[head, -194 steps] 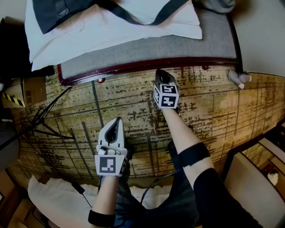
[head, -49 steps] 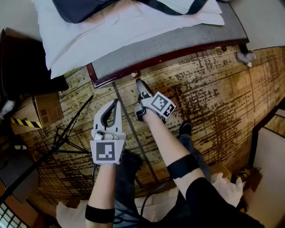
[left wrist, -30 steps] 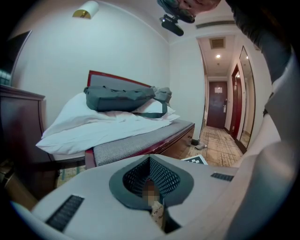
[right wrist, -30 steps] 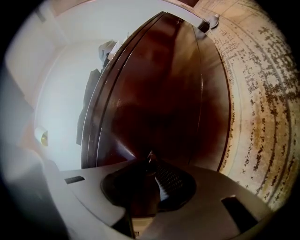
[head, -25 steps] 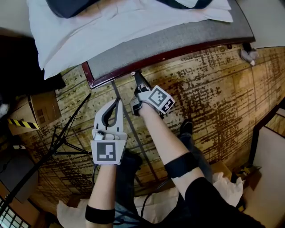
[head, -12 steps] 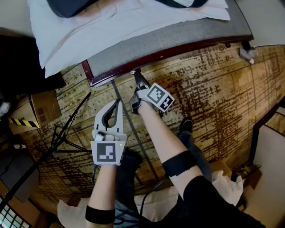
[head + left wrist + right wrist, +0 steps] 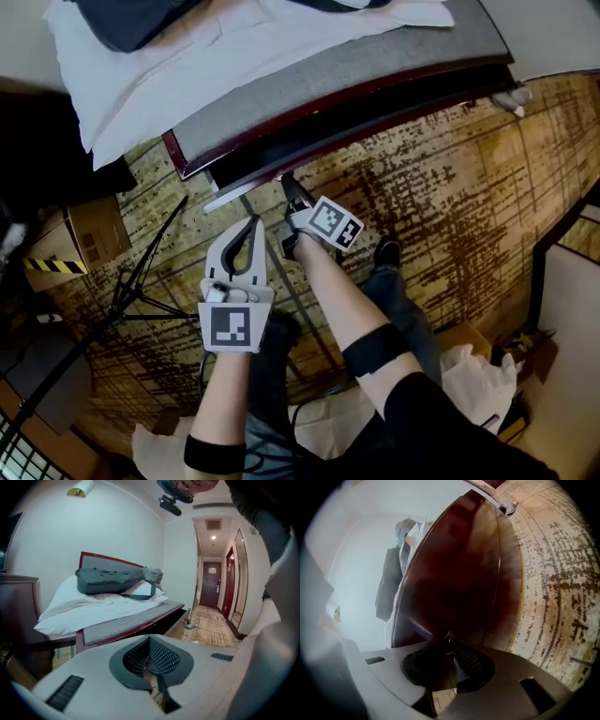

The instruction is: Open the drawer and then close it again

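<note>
The drawer (image 7: 375, 117) under the bed stands partly pulled out, with a dark gap showing below the red-brown bed frame (image 7: 309, 108). My right gripper (image 7: 286, 182) is at the left end of the drawer front, shut on its small knob. In the right gripper view the dark red drawer front (image 7: 454, 573) fills the middle and the knob (image 7: 448, 637) sits between the pads. My left gripper (image 7: 252, 225) hangs above the carpet just left of the right one, shut and empty. In the left gripper view its pads (image 7: 161, 658) are pressed together.
White bedding (image 7: 187, 66) and a dark bag (image 7: 117, 581) lie on the bed. A cardboard box (image 7: 80, 234) and tripod legs (image 7: 131, 291) stand at the left. A slipper (image 7: 511, 97) lies near the bed's far corner. Furniture (image 7: 572, 309) stands at the right. A hallway with a door (image 7: 212, 585) runs beyond the bed.
The drawer has slid out from under the bed, and the right gripper came back towards me with the knob. The left gripper shifted a little.
</note>
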A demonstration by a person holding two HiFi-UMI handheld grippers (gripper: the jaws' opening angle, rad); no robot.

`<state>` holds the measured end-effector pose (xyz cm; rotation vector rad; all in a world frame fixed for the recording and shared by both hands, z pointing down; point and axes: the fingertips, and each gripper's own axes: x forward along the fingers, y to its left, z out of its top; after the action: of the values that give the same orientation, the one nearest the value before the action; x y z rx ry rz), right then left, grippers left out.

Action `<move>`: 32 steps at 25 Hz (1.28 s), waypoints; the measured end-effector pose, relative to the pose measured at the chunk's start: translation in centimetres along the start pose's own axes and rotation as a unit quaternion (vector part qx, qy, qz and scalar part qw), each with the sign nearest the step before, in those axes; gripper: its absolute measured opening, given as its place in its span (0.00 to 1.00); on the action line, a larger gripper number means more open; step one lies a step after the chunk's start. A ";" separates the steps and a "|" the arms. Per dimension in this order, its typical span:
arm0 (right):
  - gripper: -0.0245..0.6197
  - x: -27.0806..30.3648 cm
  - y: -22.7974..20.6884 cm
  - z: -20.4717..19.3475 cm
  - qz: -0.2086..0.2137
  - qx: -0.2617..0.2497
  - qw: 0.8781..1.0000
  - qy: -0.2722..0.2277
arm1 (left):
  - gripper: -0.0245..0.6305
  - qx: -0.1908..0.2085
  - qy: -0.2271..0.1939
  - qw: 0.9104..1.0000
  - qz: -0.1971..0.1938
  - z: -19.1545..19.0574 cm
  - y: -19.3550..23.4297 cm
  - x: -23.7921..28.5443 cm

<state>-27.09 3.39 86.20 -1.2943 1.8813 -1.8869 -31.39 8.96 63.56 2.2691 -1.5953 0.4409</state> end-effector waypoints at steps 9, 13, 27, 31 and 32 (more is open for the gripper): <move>0.16 -6.9 -2.9 -2.6 -0.037 0.001 0.999 0.015 | 0.04 0.003 0.017 1.000 -0.026 0.5 -3.2 -1.8; 0.16 -9.9 -4.1 -3.8 -0.049 0.008 0.999 0.019 | 0.04 0.000 0.018 0.999 -0.032 0.7 -4.2 -2.0; 0.18 -16.4 -7.1 -6.5 -0.087 0.013 0.994 0.063 | 0.04 0.012 0.019 0.998 -0.051 2.4 -7.1 -1.9; 0.12 -16.8 -6.1 -5.9 -0.109 -0.047 0.987 0.105 | 0.04 0.009 0.020 0.998 -0.052 3.9 -7.7 -2.1; 0.11 -17.3 -5.4 -5.3 -0.110 -0.065 0.986 0.110 | 0.04 0.008 0.021 0.998 -0.051 4.5 -7.8 -2.3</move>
<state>-17.80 19.71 84.36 -1.4377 2.0754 -2.1252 -24.48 11.42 57.81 2.3245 -1.4520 0.4735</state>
